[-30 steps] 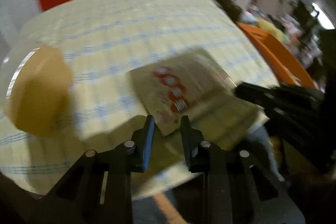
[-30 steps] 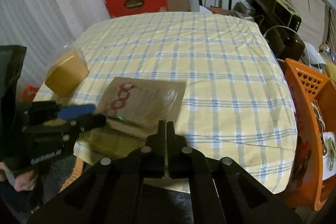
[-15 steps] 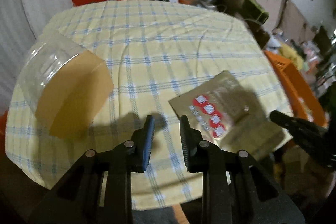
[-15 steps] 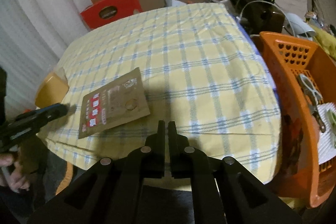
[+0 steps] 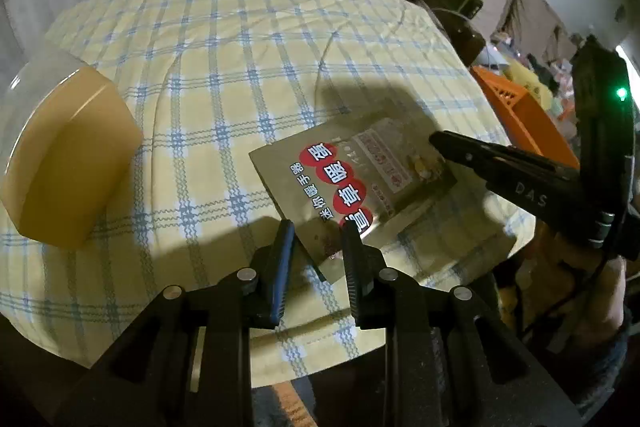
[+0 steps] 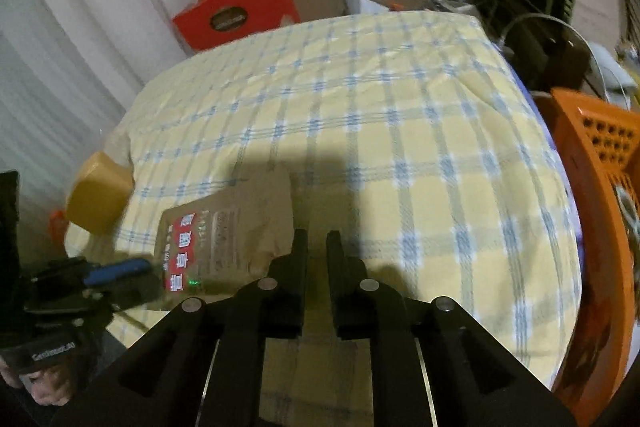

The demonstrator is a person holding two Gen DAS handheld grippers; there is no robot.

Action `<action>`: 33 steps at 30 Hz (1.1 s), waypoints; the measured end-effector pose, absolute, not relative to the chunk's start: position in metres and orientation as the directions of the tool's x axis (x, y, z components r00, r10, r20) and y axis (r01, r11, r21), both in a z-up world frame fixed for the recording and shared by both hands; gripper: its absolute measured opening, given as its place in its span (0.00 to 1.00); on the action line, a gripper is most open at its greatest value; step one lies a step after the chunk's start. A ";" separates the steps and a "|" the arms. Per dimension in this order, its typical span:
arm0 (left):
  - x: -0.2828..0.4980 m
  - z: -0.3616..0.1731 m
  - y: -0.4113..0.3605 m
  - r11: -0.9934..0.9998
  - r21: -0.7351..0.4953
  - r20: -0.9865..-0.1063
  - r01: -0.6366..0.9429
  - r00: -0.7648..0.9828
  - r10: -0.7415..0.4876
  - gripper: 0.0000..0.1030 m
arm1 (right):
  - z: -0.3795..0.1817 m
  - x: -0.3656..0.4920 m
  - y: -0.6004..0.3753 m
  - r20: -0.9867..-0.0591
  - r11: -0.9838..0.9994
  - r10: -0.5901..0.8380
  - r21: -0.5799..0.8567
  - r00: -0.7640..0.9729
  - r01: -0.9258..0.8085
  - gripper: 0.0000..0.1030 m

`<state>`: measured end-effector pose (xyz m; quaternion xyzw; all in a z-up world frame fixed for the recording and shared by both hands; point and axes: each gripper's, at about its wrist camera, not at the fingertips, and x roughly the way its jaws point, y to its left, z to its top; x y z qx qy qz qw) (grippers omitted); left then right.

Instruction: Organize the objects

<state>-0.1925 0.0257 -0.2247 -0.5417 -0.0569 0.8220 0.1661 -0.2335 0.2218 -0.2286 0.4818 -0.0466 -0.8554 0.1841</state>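
A flat brown packet [image 5: 352, 179] with red round labels lies near the front edge of the table with the yellow checked cloth [image 5: 240, 47]. My left gripper [image 5: 318, 233] stands over the packet's near corner, which shows in the narrow gap between its fingers; the pads do not seem to press on it. In the right wrist view the packet [image 6: 240, 227] lies just left of my right gripper [image 6: 317, 235]. Its jaws are opening, with only cloth between them. The left gripper [image 6: 150, 275] reaches the packet's near left edge there. Seen from the left wrist, the right gripper [image 5: 440, 143] hovers at the packet's far right corner.
A clear container with a yellow lid [image 5: 68, 163] lies on its side at the table's left edge [image 6: 98, 199]. An orange basket [image 6: 600, 187] stands to the right of the table. Red boxes [image 6: 236, 15] and cardboard boxes are stacked behind it.
My right gripper's jaws went from pressed together to slightly apart, and it moved left towards the packet. The packet's corner, off to the right half a second ago, now sits between my left fingers.
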 end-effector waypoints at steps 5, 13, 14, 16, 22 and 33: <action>-0.194 -0.225 0.017 -0.945 -0.273 -0.869 -0.178 -0.375 0.322 0.21 | -0.226 -0.240 0.211 -0.802 -0.917 -0.383 0.268 -0.459 0.296 0.10; -0.197 -0.228 0.016 -0.955 -0.260 -0.857 -0.144 -0.420 0.297 0.21 | -0.227 -0.241 0.212 -0.791 -0.913 -0.401 0.304 -0.462 0.271 0.16; -0.197 -0.229 0.016 -0.954 -0.264 -0.855 -0.142 -0.423 0.300 0.21 | -0.227 -0.241 0.214 -0.785 -0.910 -0.411 0.320 -0.463 0.264 0.16; -0.197 -0.229 0.017 -0.954 -0.262 -0.854 -0.144 -0.427 0.299 0.21 | -0.226 -0.241 0.214 -0.780 -0.905 -0.422 0.334 -0.462 0.262 0.17; -0.198 -0.229 0.017 -0.951 -0.272 -0.848 -0.147 -0.430 0.309 0.21 | -0.224 -0.239 0.209 -0.780 -0.906 -0.421 0.335 -0.464 0.259 0.24; -0.201 -0.233 0.002 -0.914 -0.384 -0.813 -0.128 -0.423 0.401 0.21 | -0.226 -0.228 0.190 -0.792 -0.900 -0.424 0.314 -0.438 0.304 0.41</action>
